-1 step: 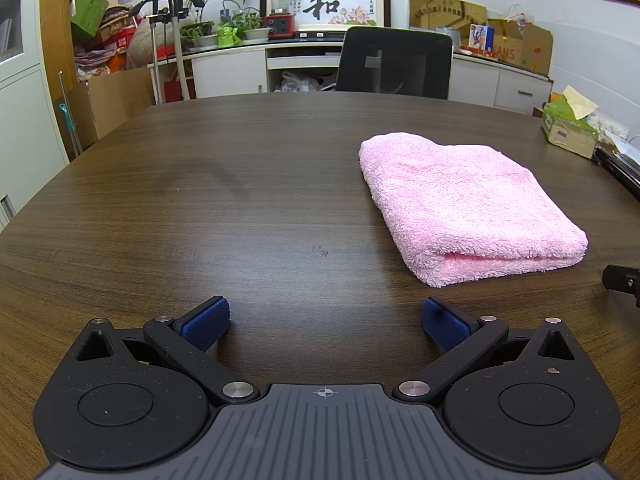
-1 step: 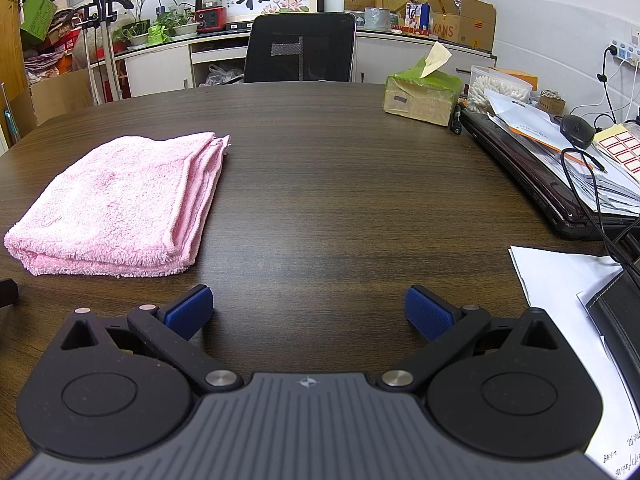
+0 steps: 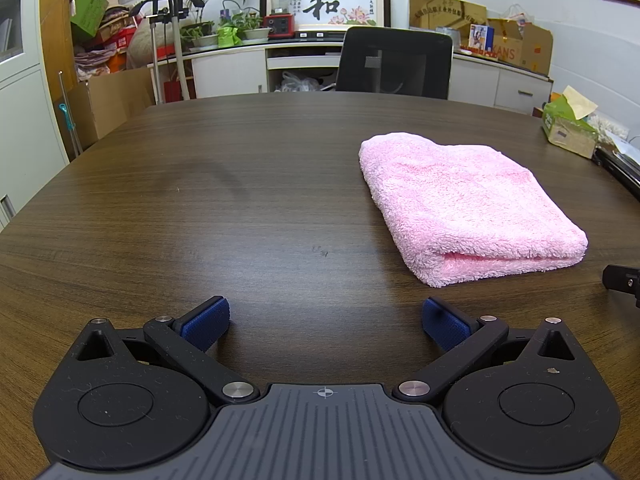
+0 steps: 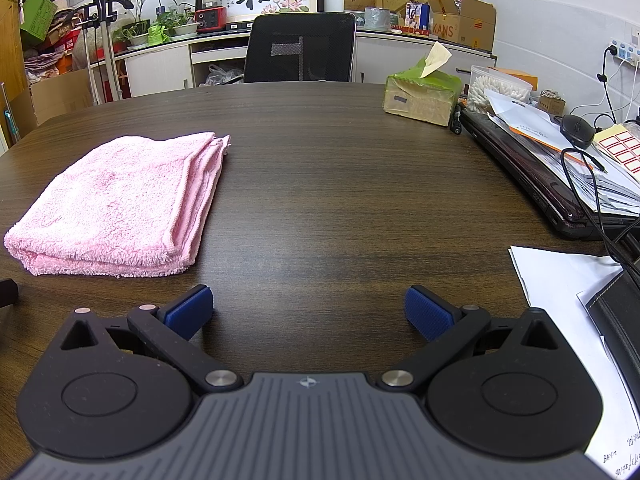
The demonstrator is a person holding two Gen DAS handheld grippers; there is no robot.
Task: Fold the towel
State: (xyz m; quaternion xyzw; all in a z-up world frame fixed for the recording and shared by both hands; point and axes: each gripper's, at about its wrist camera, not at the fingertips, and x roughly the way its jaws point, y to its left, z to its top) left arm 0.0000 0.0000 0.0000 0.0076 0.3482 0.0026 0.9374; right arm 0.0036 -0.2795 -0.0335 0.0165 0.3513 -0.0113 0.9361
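A pink towel (image 3: 464, 200) lies folded in a thick rectangle on the dark wooden table (image 3: 240, 184). In the left wrist view it is ahead and to the right; in the right wrist view the towel (image 4: 120, 204) is ahead and to the left. My left gripper (image 3: 326, 322) is open and empty, low over the table, apart from the towel. My right gripper (image 4: 308, 312) is open and empty, to the right of the towel. A black part of the right gripper (image 3: 622, 278) shows at the left wrist view's right edge.
A green tissue box (image 4: 420, 94), a closed laptop (image 4: 532, 176) under papers, a mouse (image 4: 576, 130) and cables lie along the table's right side. White sheets (image 4: 560, 284) lie near my right gripper. A black chair (image 4: 300, 48) stands behind the table.
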